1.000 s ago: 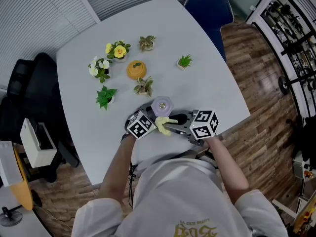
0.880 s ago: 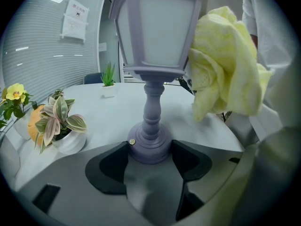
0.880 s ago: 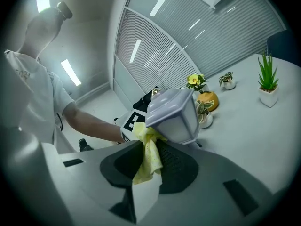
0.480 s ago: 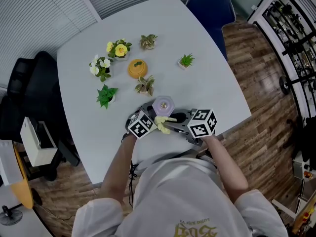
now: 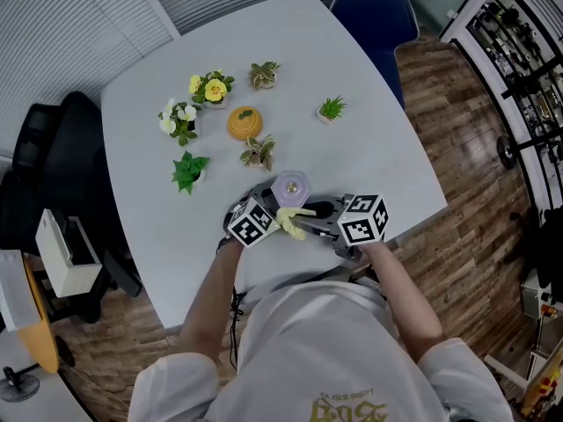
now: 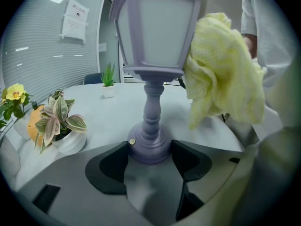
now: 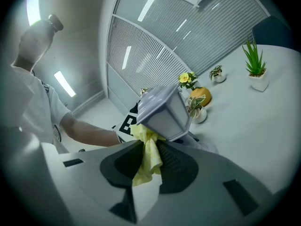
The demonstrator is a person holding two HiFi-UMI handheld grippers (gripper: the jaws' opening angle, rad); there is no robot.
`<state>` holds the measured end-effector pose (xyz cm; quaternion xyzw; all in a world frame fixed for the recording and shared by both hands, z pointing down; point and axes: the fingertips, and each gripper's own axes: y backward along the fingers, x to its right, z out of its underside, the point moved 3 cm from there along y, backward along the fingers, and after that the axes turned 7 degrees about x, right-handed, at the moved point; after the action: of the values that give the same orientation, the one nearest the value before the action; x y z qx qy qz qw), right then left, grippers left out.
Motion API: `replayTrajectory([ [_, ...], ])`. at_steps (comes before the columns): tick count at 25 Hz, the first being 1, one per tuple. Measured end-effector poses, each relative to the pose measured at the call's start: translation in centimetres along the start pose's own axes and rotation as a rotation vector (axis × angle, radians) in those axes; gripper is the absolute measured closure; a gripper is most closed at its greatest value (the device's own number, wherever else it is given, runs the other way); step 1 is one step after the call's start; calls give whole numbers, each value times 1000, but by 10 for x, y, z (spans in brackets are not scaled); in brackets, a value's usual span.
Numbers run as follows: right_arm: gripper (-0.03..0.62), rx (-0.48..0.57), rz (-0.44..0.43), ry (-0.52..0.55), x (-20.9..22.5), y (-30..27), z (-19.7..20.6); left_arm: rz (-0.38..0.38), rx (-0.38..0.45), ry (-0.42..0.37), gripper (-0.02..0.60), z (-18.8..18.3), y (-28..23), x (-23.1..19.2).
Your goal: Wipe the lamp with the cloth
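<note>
Both arms reach forward over the near edge of the table (image 5: pixel 352 77); left forearm (image 5: pixel 215 293) and right forearm (image 5: pixel 400 293) converge, grippers close together, marker cubes facing up. Left gripper (image 6: pixel 149 149): jaws closed against both sides of the round base of the lamp (image 6: pixel 155 32). Right gripper (image 7: pixel 149 160): jaws clamped on the cloth (image 6: pixel 221 74), bunched between them and held against the lamp's shade.

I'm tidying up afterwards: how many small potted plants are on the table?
6. Far side: yellow-flowered plant, small variegated plant. Left: white-flowered plant, leafy green plant. Right: spiky green plant. Just beyond the lamp: pink-green plant. None seems hidden.
</note>
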<state>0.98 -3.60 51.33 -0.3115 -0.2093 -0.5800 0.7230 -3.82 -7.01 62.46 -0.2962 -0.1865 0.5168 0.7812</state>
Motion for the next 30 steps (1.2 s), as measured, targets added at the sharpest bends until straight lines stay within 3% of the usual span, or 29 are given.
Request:
replayTrajectory([
  [30,499,-109,151,41,36,14,20,-1,2,-1,282,1,0,-1],
])
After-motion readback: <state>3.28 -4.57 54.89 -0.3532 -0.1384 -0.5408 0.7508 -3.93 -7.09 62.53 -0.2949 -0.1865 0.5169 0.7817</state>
